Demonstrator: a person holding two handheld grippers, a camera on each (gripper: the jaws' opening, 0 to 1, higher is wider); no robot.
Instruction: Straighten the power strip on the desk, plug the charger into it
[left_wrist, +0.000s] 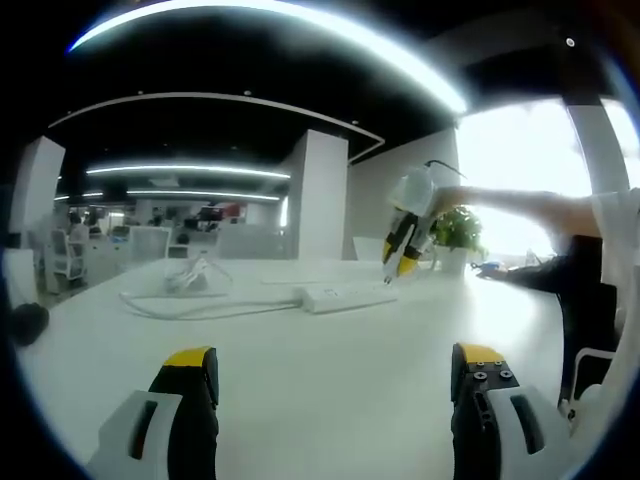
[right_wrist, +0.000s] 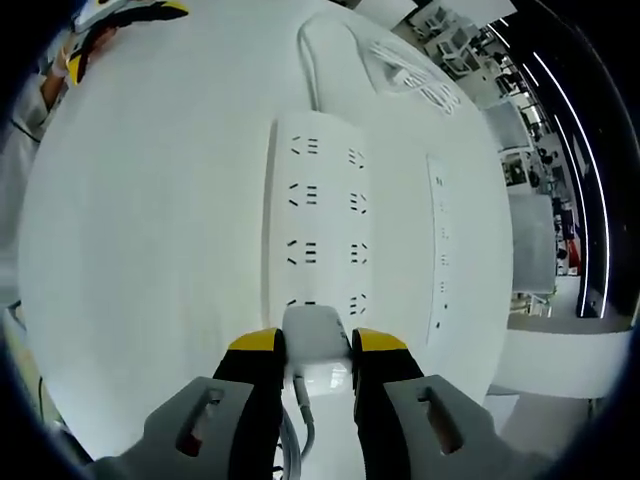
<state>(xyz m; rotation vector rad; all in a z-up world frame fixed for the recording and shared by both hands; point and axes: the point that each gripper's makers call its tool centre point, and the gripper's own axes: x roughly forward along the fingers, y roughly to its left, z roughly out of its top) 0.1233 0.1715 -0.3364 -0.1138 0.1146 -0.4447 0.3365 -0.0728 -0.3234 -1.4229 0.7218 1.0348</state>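
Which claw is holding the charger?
The right claw, shut on the white charger above the power strip; the left claw is open and empty.

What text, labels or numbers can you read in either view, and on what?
None legible.
Power strip: socket slots, no printed words readable; small marks along its side are too blurred.
Charger in the right gripper: plain white, no label visible.
Distant office area in the left gripper view: anything there is too small to read.
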